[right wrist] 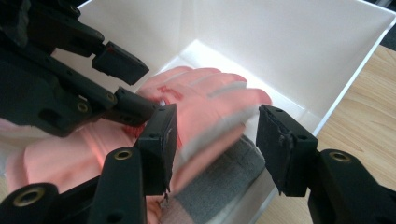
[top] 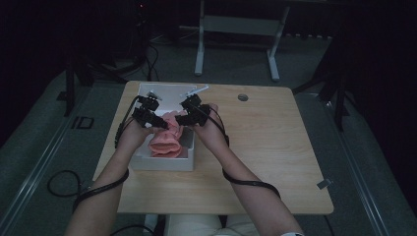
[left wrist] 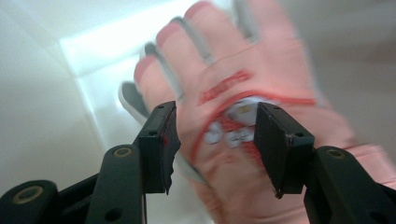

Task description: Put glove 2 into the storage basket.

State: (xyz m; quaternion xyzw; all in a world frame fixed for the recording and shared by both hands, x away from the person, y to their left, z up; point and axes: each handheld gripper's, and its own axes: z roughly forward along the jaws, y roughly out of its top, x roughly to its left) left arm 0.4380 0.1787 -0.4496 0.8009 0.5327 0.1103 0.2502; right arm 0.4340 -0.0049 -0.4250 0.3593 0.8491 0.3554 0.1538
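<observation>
Hovering with jaws apart, the left tool and the right tool grip nothing above the pink fabric glove with grey palm and red print. This glove lies inside the white rectangular open box, at the far left of the light wooden surface.

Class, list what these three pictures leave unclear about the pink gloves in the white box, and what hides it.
- Red printing on the pink glove: blurred by motion, left gripper view.
- Glove cuff: cut off by the bottom edge, same view.
- Grey palm of the lower glove: partly behind the right gripper.
- White box contents: dim and small, high view.
</observation>
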